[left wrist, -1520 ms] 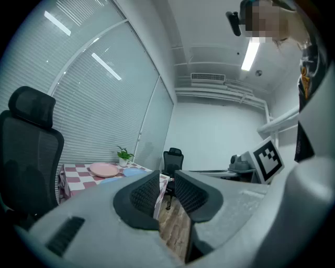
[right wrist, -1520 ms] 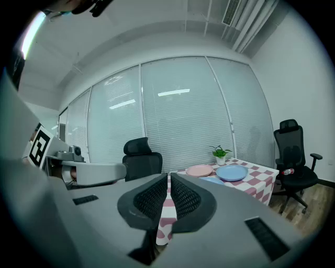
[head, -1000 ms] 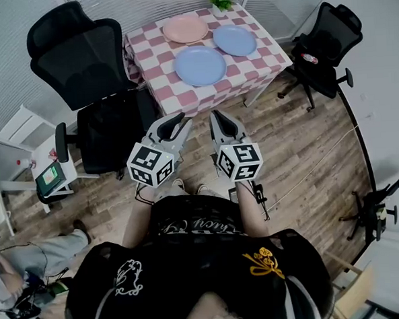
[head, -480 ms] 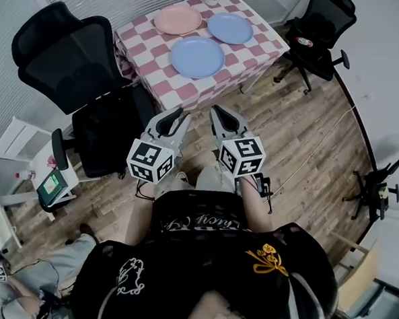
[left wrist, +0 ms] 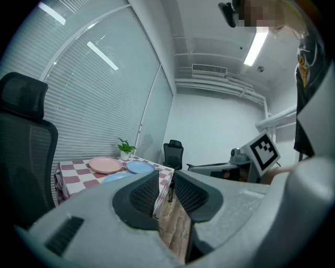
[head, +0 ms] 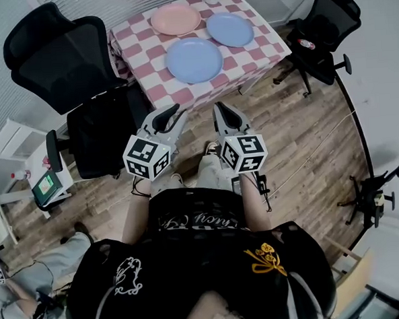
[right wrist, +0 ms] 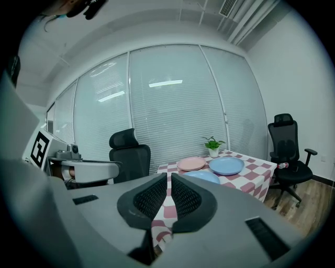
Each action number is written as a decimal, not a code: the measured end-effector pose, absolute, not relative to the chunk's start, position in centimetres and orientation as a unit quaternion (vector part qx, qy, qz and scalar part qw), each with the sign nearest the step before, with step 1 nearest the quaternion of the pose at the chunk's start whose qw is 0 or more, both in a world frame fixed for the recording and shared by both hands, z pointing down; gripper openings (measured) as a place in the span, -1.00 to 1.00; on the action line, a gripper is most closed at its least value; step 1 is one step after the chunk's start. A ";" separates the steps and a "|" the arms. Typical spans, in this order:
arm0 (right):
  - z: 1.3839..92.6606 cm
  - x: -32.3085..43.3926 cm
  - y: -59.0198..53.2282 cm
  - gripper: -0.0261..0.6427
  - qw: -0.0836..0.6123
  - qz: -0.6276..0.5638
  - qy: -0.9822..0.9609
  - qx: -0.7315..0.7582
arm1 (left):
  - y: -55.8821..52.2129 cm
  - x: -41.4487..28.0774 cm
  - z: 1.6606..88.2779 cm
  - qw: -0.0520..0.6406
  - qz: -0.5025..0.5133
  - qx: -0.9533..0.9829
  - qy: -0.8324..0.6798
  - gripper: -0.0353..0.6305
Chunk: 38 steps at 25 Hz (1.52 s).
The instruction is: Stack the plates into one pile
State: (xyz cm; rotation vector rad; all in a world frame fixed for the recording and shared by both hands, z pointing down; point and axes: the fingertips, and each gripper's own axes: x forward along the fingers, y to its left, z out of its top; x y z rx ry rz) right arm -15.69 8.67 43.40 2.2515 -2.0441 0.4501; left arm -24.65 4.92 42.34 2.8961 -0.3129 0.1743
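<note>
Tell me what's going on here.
A person stands back from the checkered table with a tool in each hand. The left tool and the right tool are both shut and empty, pointing toward the table. The pink plate, the far blue plate and the near blue plate lie side by side. Nothing is stacked yet.
</note>
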 end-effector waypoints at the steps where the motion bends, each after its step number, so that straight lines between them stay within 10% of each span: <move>1: 43.5 -15.0 8.2 -0.84 0.032 0.147 -0.667 0.730 | 4.4 -24.1 42.4 0.111 0.060 0.986 -0.112 -0.63; 20: 44.6 3.2 1.7 -0.84 0.035 0.169 -0.720 0.672 | -1.3 -7.3 43.7 0.120 0.092 0.968 -0.202 -0.63; 38: 50.0 5.7 -2.6 -0.84 0.052 0.231 -0.737 0.633 | -5.5 -8.3 48.5 0.168 0.158 0.932 -0.279 -0.58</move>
